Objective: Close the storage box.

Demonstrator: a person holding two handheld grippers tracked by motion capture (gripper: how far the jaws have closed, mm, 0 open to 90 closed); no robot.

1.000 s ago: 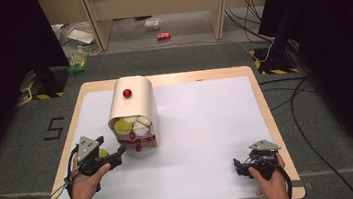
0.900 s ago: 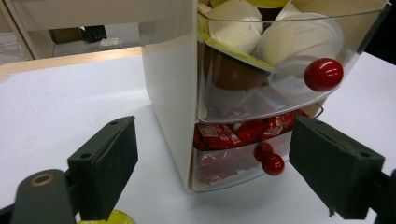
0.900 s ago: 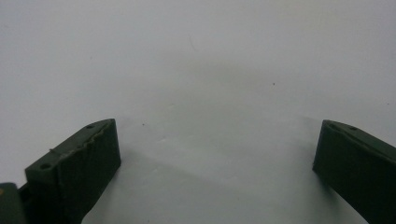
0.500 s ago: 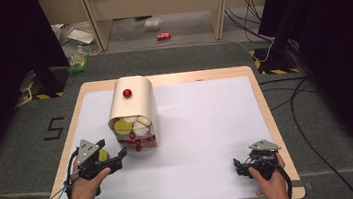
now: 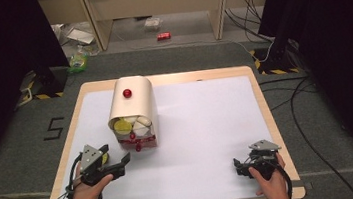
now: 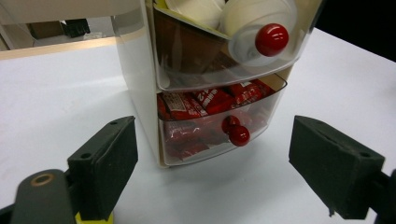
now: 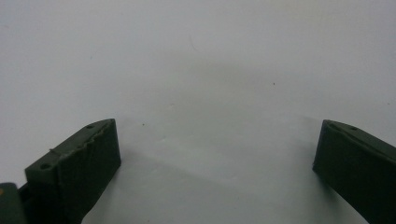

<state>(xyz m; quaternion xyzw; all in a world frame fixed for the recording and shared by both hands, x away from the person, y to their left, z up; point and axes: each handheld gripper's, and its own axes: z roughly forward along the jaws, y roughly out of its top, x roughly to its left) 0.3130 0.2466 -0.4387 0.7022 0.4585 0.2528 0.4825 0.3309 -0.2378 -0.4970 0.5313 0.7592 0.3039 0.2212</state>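
Evidently the step in hand was the approach to the small drawer cabinet (image 5: pixel 132 115), which stood on the white surface (image 5: pixel 203 126) toward its far left part. The left tongs (image 5: pixel 121 162) hovered just in front of the cabinet, spread wide with nothing between them, aimed at the lower drawer (image 6: pixel 219 126). That clear drawer sat slightly pulled out below the upper drawer (image 6: pixel 224 51), and its red knob (image 6: pixel 239 135) lay roughly midway between the two pads in the left gripper view. The next move, by my reading, called for easing forward until the pads flanked that knob, then closing on it squarely so the small ball would not slip. The right tongs (image 5: pixel 242 165) rested well apart from the cabinet, near the front right edge of the surface, also spread and empty. Red packets (image 6: pixel 205 100) filled the lower drawer; white lettering showed on them but was too blurred to read.
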